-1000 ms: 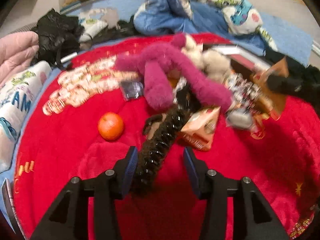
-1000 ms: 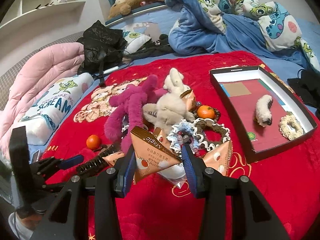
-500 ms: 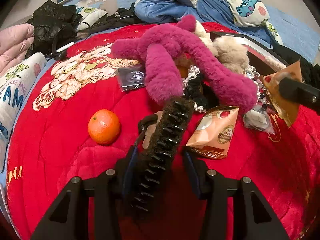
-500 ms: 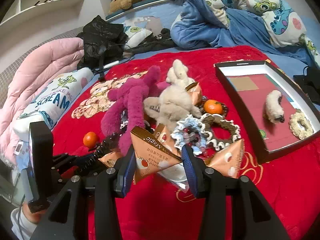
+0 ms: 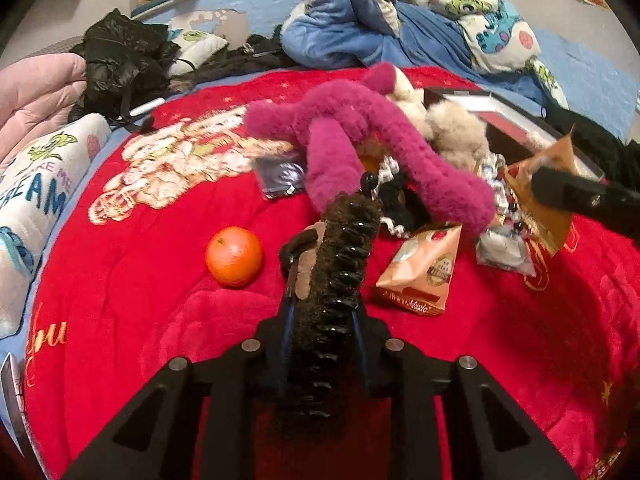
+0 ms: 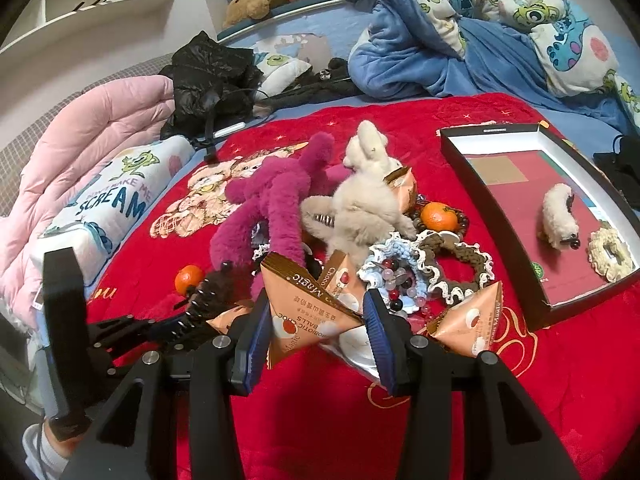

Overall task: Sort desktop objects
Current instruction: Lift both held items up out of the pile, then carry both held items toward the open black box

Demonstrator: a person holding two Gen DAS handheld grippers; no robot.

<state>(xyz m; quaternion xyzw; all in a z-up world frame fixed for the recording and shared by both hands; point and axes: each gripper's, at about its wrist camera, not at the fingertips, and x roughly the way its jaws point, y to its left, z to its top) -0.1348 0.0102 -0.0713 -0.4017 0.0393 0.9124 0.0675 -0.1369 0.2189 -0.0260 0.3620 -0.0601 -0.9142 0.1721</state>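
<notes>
My left gripper [image 5: 322, 320] is shut on a dark brown furry hair claw clip [image 5: 340, 264] and holds it just above the red blanket; it also shows in the right wrist view [image 6: 200, 304]. My right gripper [image 6: 316, 328] is shut on an orange triangular snack packet [image 6: 304, 304], held above the pile. A magenta plush [image 5: 360, 136], a beige plush [image 6: 360, 208], crocheted scrunchies [image 6: 452, 264], more packets [image 5: 424, 272] and tangerines [image 5: 234, 256] [image 6: 439, 216] lie on the blanket. A black tray [image 6: 496, 130] at the right holds a fluffy white clip [image 6: 560, 216] and a cream scrunchie [image 6: 610, 254].
A red blanket [image 5: 120, 320] covers the surface. A pink quilt [image 6: 80, 140], a printed pillow [image 6: 108, 204], a black jacket [image 6: 208, 72] and a blue duvet [image 6: 440, 52] lie behind it. A small dark sachet [image 5: 280, 176] lies by the magenta plush.
My left gripper has closed on the hair claw clip, which lay between its open fingers before. The right gripper keeps holding the snack packet, almost still.
</notes>
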